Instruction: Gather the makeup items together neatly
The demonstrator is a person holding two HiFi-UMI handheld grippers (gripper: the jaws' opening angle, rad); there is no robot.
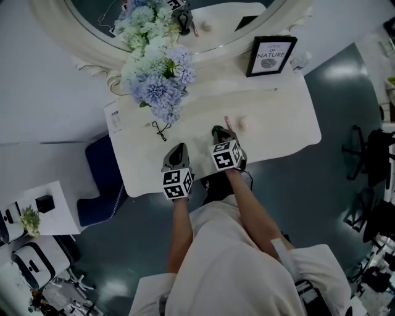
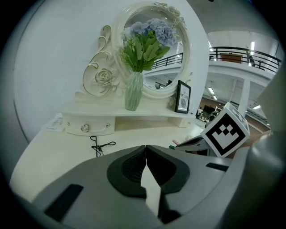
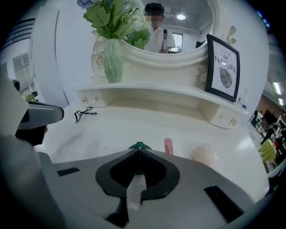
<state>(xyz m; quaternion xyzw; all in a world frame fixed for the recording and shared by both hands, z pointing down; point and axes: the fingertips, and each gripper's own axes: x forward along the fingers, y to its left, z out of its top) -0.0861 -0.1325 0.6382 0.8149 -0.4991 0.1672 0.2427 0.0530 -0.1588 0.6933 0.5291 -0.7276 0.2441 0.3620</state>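
Observation:
On the white vanity table (image 1: 278,117) lie a pink stick (image 1: 226,121) and a round pale pink puff (image 1: 242,123), side by side. My right gripper (image 1: 219,132) stands just left of the stick (image 3: 168,146) and the puff (image 3: 204,154), with its jaws shut on a small green item (image 3: 139,146) that peeks out at their tips, low over the tabletop. A black eyelash curler (image 1: 162,130) lies apart to the left, below the flowers. Near the front edge my left gripper (image 1: 178,153) is shut with nothing in it; the curler (image 2: 99,146) shows ahead of it on the left.
A vase of blue and white flowers (image 1: 154,68) stands on the raised shelf before the oval mirror (image 1: 185,12). A black-framed print (image 1: 270,55) leans at the back right. A small drawer (image 2: 85,128) sits under the shelf. A navy stool (image 1: 102,179) is left of the table.

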